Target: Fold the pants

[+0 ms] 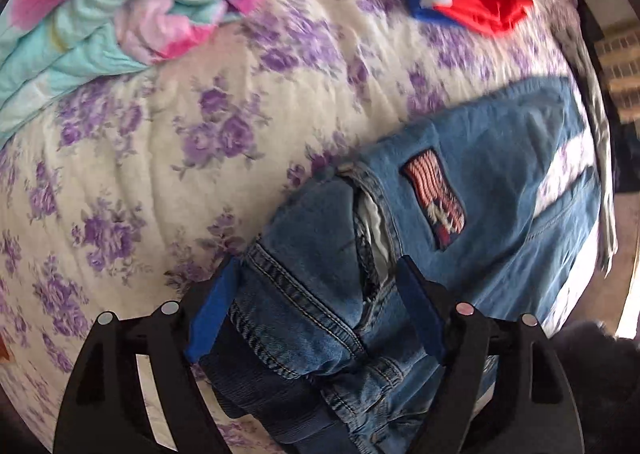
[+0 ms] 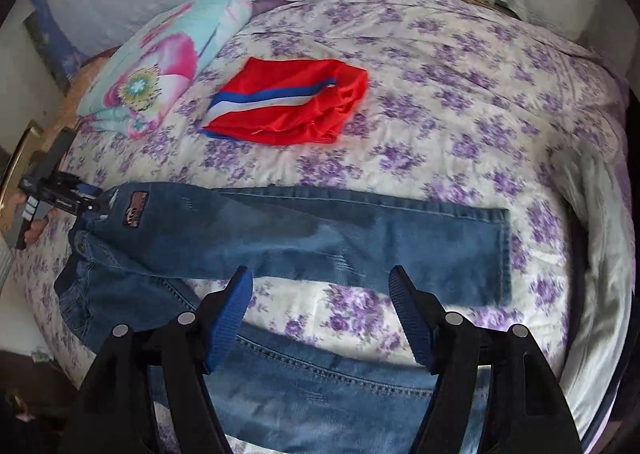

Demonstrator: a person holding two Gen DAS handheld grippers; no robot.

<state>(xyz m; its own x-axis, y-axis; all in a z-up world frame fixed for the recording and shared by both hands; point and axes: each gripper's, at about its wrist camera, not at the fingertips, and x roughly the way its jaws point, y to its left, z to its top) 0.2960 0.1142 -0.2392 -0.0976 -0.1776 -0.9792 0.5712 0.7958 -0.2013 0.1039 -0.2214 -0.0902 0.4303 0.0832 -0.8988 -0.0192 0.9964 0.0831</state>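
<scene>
Blue jeans lie on a floral bedspread, legs spread apart, one leg across the middle and the other under my right gripper. A flag patch sits near the waist. My left gripper has the bunched waistband between its blue pads; it also shows in the right wrist view at the jeans' waist. My right gripper is open and empty, hovering above the near leg.
Folded red shorts with a blue and white stripe lie beyond the jeans. A folded floral blanket lies at the far left. The bed's edge drops off at the right.
</scene>
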